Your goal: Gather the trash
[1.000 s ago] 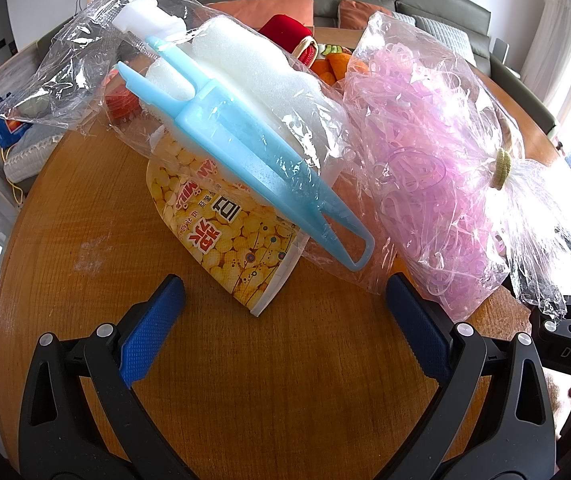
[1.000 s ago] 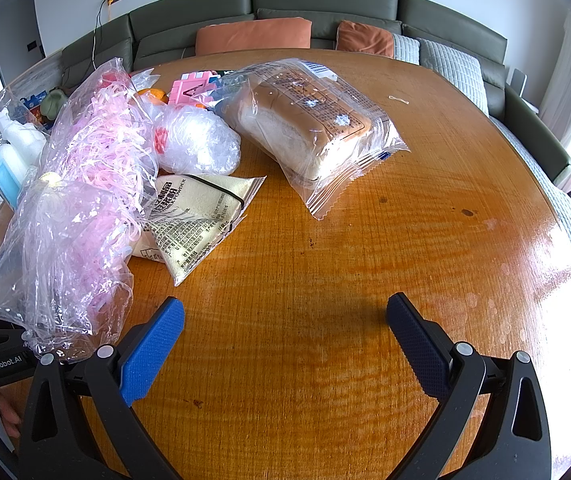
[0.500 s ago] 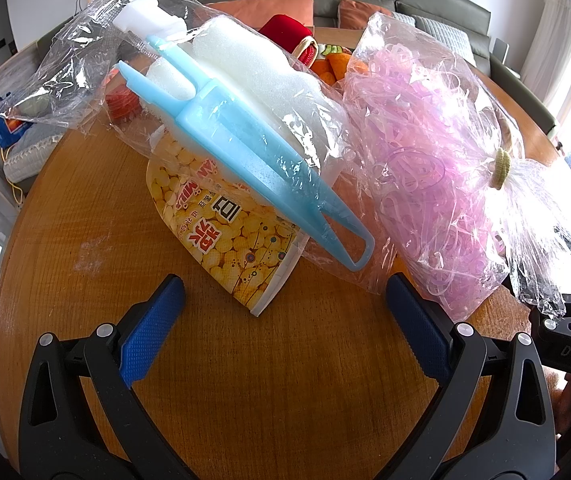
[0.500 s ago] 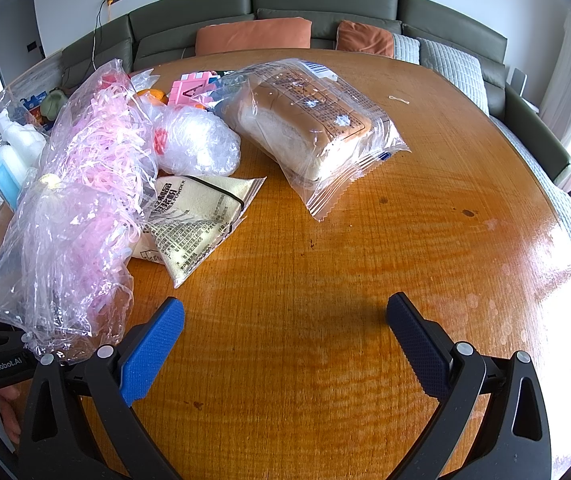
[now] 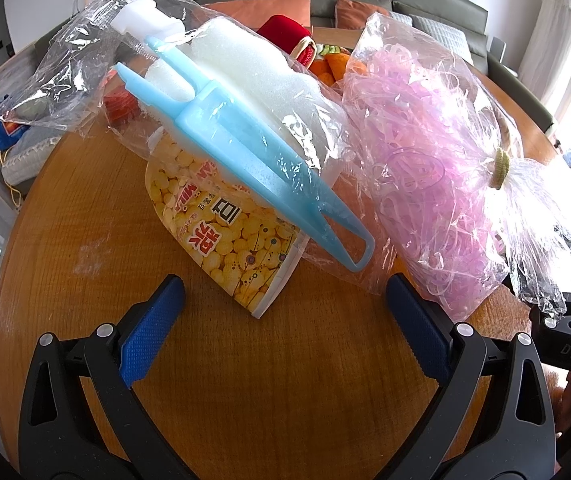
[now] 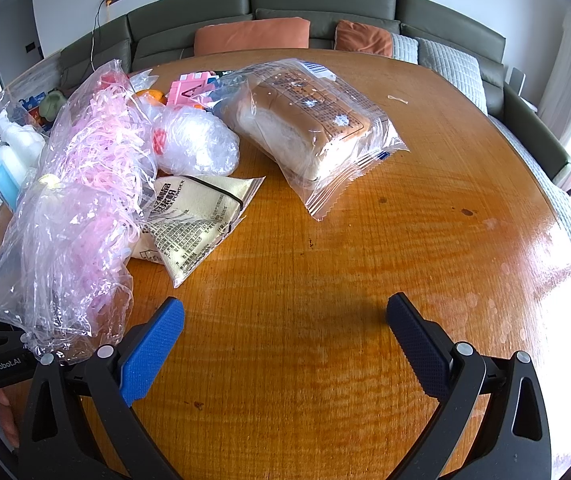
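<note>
On the round wooden table [image 5: 245, 400] a clear bag holding a light-blue sponge brush [image 5: 245, 148] leans on a yellow snack packet [image 5: 229, 240]. To the right lies a clear bag of pink shreds [image 5: 425, 176] [image 6: 85, 200]. My left gripper [image 5: 283, 320] stands open just in front of the yellow packet, holding nothing. In the right wrist view I see a bagged bread loaf [image 6: 305, 124], a beige powder packet [image 6: 193, 220] and a crumpled clear wrap [image 6: 197, 144]. My right gripper [image 6: 285, 340] is open over bare table [image 6: 365, 260], a little short of those items.
A red pouch [image 5: 285, 32] and orange items [image 5: 333, 66] lie behind the bags. A pink block toy [image 6: 187, 92] sits at the far side. A green sofa with orange cushions [image 6: 253, 34] curves round the table. The other gripper's body [image 5: 569, 340] shows at the right edge.
</note>
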Motion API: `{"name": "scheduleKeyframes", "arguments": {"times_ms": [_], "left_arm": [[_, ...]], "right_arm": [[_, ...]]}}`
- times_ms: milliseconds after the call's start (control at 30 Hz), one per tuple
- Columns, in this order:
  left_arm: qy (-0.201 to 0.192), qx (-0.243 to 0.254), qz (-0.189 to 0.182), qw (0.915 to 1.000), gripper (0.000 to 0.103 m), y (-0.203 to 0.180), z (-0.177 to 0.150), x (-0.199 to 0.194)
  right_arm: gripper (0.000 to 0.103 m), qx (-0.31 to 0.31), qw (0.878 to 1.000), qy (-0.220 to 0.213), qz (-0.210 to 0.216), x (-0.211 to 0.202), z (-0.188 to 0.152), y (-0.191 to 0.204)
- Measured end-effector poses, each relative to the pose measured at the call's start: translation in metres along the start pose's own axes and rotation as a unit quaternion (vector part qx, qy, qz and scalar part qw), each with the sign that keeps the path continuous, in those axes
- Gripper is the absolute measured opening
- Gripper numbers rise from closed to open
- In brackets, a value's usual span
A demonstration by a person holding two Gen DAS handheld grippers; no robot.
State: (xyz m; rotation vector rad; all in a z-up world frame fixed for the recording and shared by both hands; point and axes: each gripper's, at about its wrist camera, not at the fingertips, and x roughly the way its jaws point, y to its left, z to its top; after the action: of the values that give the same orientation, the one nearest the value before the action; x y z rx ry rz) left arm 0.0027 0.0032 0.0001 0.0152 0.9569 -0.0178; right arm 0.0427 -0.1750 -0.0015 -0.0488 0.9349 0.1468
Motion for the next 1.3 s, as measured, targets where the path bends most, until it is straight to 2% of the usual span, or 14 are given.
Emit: {"name": "scheduleKeyframes", "arguments": {"times_ms": [100, 200, 467, 567, 733, 933, 967, 1000, 1100, 1200, 1300], "left_arm": [[0.009, 0.002, -0.007, 0.9999, 0.097, 0.004, -0.001, -0.003], [-0.02, -0.018, -0.018, 0.9995, 0.097, 0.019, 0.0, -0.027], [-0.038, -0.046, -0.023, 0.998, 0.097, 0.055, 0.005, -0.07], [-0.044, -0.057, -0.018, 0.9972, 0.097, 0.064, 0.012, -0.079], [-0.053, -0.077, -0.01, 0.9955, 0.097, 0.076, 0.022, -0.085], [-0.039, -0.079, -0.017, 0.9959, 0.097, 0.08, 0.028, -0.078], [-0.038, -0.075, -0.016, 0.9963, 0.097, 0.079, 0.029, -0.077], [-0.036, -0.069, -0.015, 0.9969, 0.097, 0.077, 0.032, -0.074], [-0.03, -0.066, -0.019, 0.9972, 0.097, 0.074, 0.035, -0.068], [-0.023, -0.075, -0.03, 0.9964, 0.097, 0.074, 0.045, -0.056], [-0.024, -0.08, -0.043, 0.9956, 0.097, 0.074, 0.052, -0.051]], "right_arm": [[0.101, 0.007, 1.0, 0.003, 0.017, -0.005, -0.001, -0.002], [0.101, 0.008, 1.0, -0.01, 0.026, -0.021, 0.005, -0.006], [0.101, -0.031, 0.996, -0.052, 0.072, -0.076, 0.033, 0.007], [0.101, -0.05, 0.992, -0.062, 0.1, -0.092, 0.044, 0.021], [0.098, -0.087, 0.985, -0.061, 0.133, -0.089, 0.06, 0.062], [0.084, -0.118, 0.986, -0.028, 0.112, -0.057, 0.051, 0.102], [0.075, -0.113, 0.987, -0.023, 0.112, -0.053, 0.049, 0.104], [0.056, -0.107, 0.988, -0.018, 0.111, -0.051, 0.048, 0.103], [0.039, -0.096, 0.989, 0.007, 0.115, -0.042, 0.046, 0.098], [0.036, -0.088, 0.988, 0.016, 0.123, -0.045, 0.047, 0.09], [0.033, -0.078, 0.989, 0.007, 0.127, -0.052, 0.047, 0.081]]}}
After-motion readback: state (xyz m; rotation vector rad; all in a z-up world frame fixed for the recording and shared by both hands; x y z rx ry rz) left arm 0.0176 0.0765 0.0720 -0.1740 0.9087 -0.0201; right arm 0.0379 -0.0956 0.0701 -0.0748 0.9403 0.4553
